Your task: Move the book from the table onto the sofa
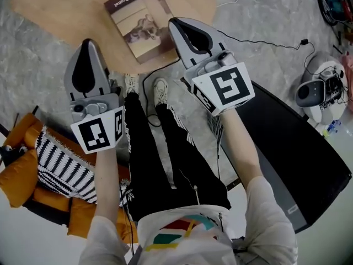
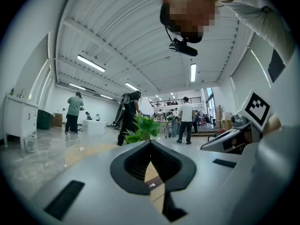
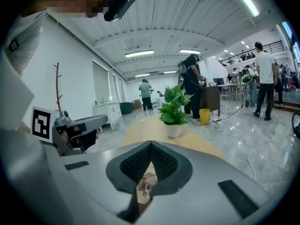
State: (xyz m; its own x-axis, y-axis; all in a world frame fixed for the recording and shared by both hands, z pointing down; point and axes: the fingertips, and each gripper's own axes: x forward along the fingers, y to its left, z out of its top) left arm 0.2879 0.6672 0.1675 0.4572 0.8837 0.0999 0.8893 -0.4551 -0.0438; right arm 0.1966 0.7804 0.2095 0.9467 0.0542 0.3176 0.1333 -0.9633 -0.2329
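**Base:** What's nearest you?

**Op:** The person's black trousers and white shoes (image 1: 160, 90), straight under my head camera. An orange sofa (image 1: 19, 175) sits low on my left with a striped cushion (image 1: 58, 167) on it.

**Base:** Tools?

**Op:** I have the left gripper (image 1: 86, 41) out front, its tip at the table's near edge, left of the book. Its jaws are together with nothing between them, and its own view (image 2: 150, 141) shows the same. The right gripper (image 1: 172, 21) reaches farther, and its tip overlaps the book's right side as seen from above. Those jaws are also pressed together and empty, confirmed in its own view (image 3: 151, 143). I cannot tell whether that tip touches the cover.

**Base:** The book?

**Op:** The book (image 1: 139, 21) lies flat, cover up, on the round wooden table (image 1: 60, 7). It is by the near edge, with one corner almost at the rim, and well apart from the sofa. Through the opening behind the right jaws I catch part of its cover picture.

**Base:** Farther out?

**Op:** A potted plant (image 3: 173, 107) stands toward the table's far edge. A black cable (image 1: 265, 40) runs over the floor to the right of the table. Beyond that there are people (image 3: 265, 78) standing about a bright hall with a polished floor.
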